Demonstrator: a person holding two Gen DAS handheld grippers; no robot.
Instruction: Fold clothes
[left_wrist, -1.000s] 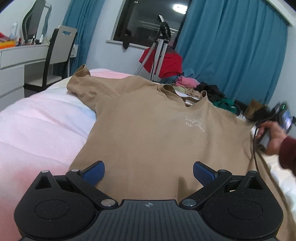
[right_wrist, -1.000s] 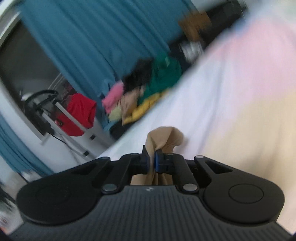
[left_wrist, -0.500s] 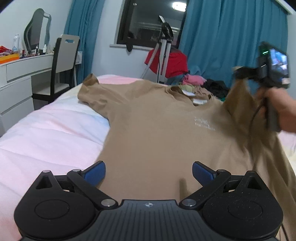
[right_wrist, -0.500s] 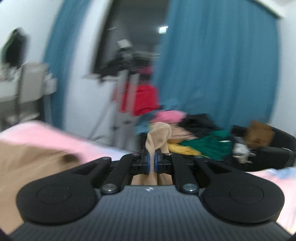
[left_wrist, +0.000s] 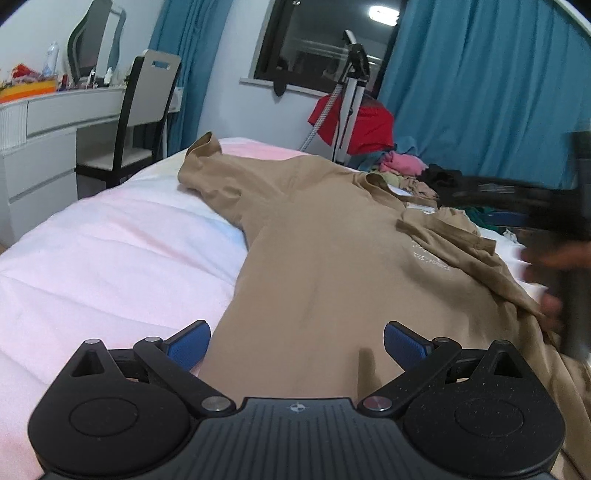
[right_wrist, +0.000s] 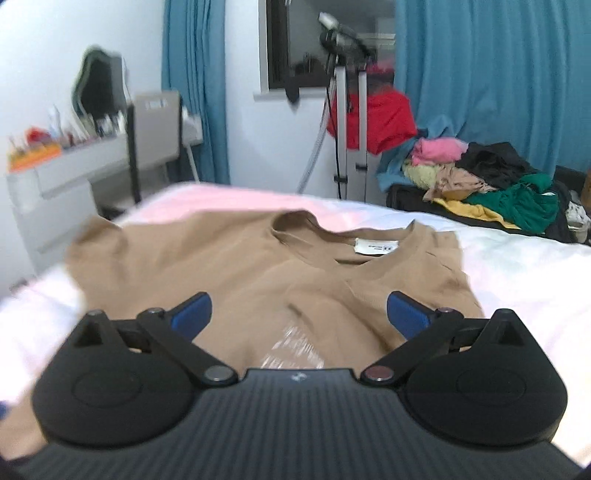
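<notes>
Over the tan T-shirt (right_wrist: 258, 280), right claw (right_wrist: 299, 314) opening, empty; left claw (left_wrist: 293, 341) spread.

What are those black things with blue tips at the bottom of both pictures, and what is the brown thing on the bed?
Those are grabbing tools, like big tongs. A person holds one in each hand, and each tool has a little camera looking forward along its two fingers. One picture comes from the left gripper, the other from the right gripper. The blue bits are soft pads for pinching cloth.

The brown thing is a T-shirt spread out on the pink and white bed. Its right sleeve is folded in over its chest. The right gripper's jaws are opening with nothing between them, and the left one is wide open too. So nothing is held. Behind the bed is a pile of clothes.
</notes>
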